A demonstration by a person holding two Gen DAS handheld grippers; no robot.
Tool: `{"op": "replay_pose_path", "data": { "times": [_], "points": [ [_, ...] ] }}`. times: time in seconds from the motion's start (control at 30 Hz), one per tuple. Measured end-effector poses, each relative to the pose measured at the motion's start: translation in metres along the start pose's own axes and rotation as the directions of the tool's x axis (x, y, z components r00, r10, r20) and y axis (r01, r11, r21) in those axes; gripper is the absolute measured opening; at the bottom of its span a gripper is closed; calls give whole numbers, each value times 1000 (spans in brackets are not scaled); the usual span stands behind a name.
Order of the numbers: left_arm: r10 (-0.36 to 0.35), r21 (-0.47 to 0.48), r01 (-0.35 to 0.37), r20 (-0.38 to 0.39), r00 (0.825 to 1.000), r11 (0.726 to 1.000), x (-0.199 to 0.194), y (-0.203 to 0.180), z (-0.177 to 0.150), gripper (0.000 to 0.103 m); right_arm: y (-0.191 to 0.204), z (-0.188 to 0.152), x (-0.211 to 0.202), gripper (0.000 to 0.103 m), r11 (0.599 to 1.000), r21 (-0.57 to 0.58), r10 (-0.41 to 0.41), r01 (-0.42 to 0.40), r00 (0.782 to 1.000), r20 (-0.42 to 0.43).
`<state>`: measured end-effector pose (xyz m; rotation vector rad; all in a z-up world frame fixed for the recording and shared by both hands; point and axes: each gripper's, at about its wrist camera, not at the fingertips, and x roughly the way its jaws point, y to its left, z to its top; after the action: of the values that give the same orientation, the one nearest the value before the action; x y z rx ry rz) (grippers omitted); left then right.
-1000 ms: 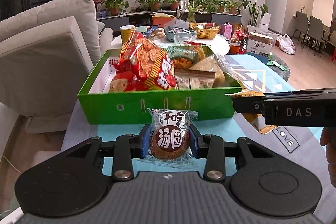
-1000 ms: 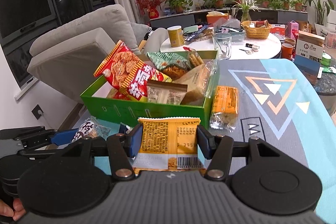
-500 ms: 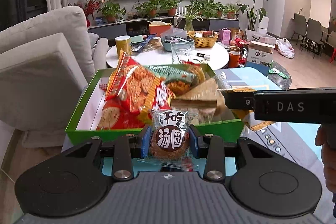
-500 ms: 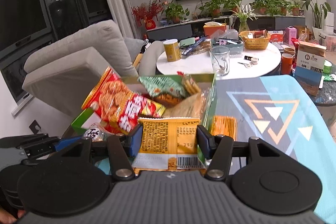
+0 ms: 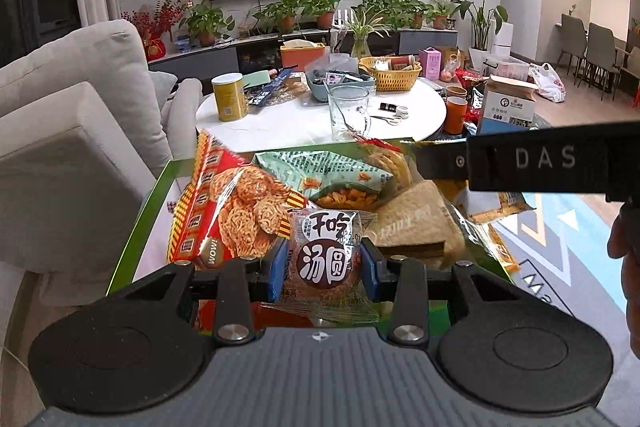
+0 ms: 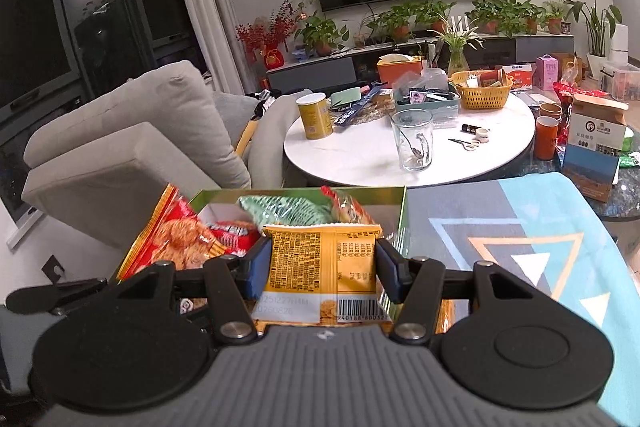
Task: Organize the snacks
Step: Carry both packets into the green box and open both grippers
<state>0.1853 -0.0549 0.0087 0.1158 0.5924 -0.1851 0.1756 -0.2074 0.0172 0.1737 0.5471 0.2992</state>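
My left gripper (image 5: 324, 263) is shut on a small clear packet with a round brown snack (image 5: 325, 259), held over the near part of the green box (image 5: 136, 223). In that box lie a red cracker bag (image 5: 236, 211), a green chip bag (image 5: 332, 175) and a tan packet (image 5: 416, 223). My right gripper (image 6: 322, 267) is shut on a yellow snack packet (image 6: 320, 263) and hangs over the same green box (image 6: 402, 211), near its right wall. The right gripper's black body (image 5: 540, 163) crosses the left wrist view at the right.
A grey sofa (image 5: 72, 131) stands left of the box. Beyond it is a round white table (image 6: 408, 147) with a glass mug (image 6: 412, 139), a yellow can (image 6: 314, 115) and a basket (image 6: 482, 91). A patterned blue mat (image 6: 520, 235) covers the table at the right.
Both grippers have moved forward with their packets, from the table in front of the green box to above its contents. The box now fills the lower view.
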Motion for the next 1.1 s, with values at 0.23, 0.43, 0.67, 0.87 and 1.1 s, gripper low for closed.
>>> {"op": "replay_pose_path", "data": {
  "times": [0.23,0.43,0.67,0.87,1.1],
  "points": [
    [47,36,-47,6,999,998,21,9,6,35,-1,6,19,62,1000,-3,10,-10,1000,-11],
    [110,3,-110,-6,994,994,30,26,3,36,5,4,30,62,1000,-15,21,-21,999,-34],
    [147,4,-147,9,989,989,36,34,0,37,16,0,38,62,999,-22,33,-35,998,-58],
    [120,-36,-120,-3,993,992,30,39,-5,48,19,-1,44,62,999,-13,29,-30,997,-72],
    [104,-43,-105,-19,994,994,23,38,-7,55,19,0,46,62,1000,12,21,-20,997,-71]
  ]
}}
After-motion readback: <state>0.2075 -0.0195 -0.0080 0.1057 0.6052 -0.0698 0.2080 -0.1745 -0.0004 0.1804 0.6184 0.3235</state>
